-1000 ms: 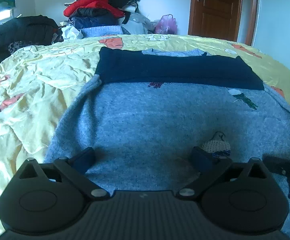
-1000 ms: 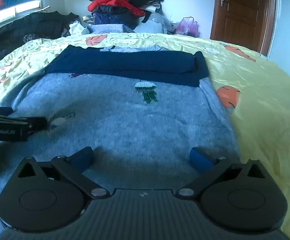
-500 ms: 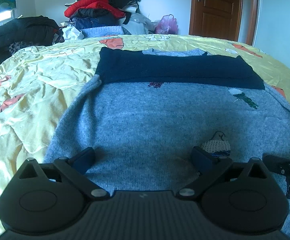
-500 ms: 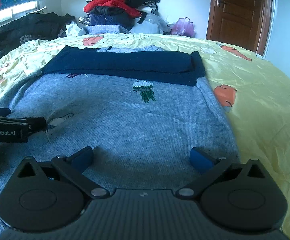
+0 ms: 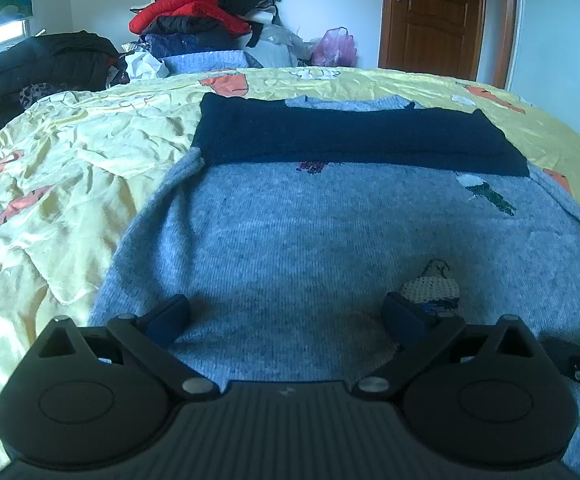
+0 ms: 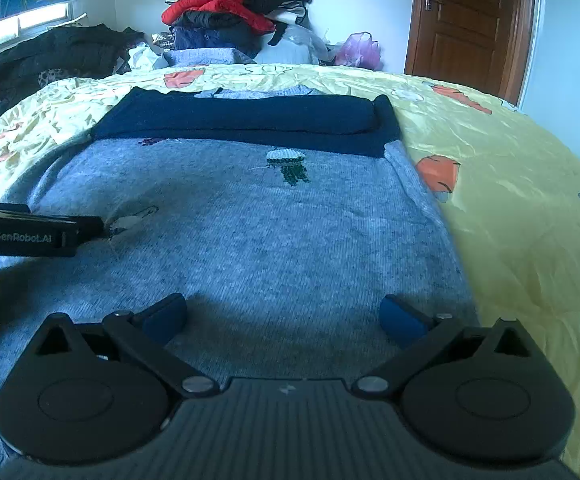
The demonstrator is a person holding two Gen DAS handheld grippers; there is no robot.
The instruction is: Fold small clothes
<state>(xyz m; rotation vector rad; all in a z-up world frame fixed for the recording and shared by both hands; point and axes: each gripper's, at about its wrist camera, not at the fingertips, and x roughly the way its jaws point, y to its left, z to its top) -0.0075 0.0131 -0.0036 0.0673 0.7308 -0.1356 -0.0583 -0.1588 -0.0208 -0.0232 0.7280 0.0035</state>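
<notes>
A grey knit sweater (image 5: 314, 240) (image 6: 249, 232) with small embroidered figures lies flat on the bed, its dark navy sleeves (image 5: 354, 136) (image 6: 249, 120) folded across the far part. My left gripper (image 5: 285, 312) is open and low over the sweater's near left area, nothing between its fingers. My right gripper (image 6: 283, 314) is also open, over the near right area by the sweater's right edge. In the right wrist view the left gripper (image 6: 85, 226) shows from the side, its tip by a small embroidered patch (image 6: 129, 222).
A yellow bedspread (image 5: 61, 184) (image 6: 522, 200) with orange prints covers the bed. A heap of clothes (image 5: 209, 12) (image 6: 233, 8) is stacked beyond the far edge, dark garments (image 5: 45, 64) at the left. A brown wooden door (image 5: 434, 16) (image 6: 470, 20) stands at the back right.
Both grippers have crept slightly forward and lower over the sweater; the view of the far pile rose a little. Both stay open.
</notes>
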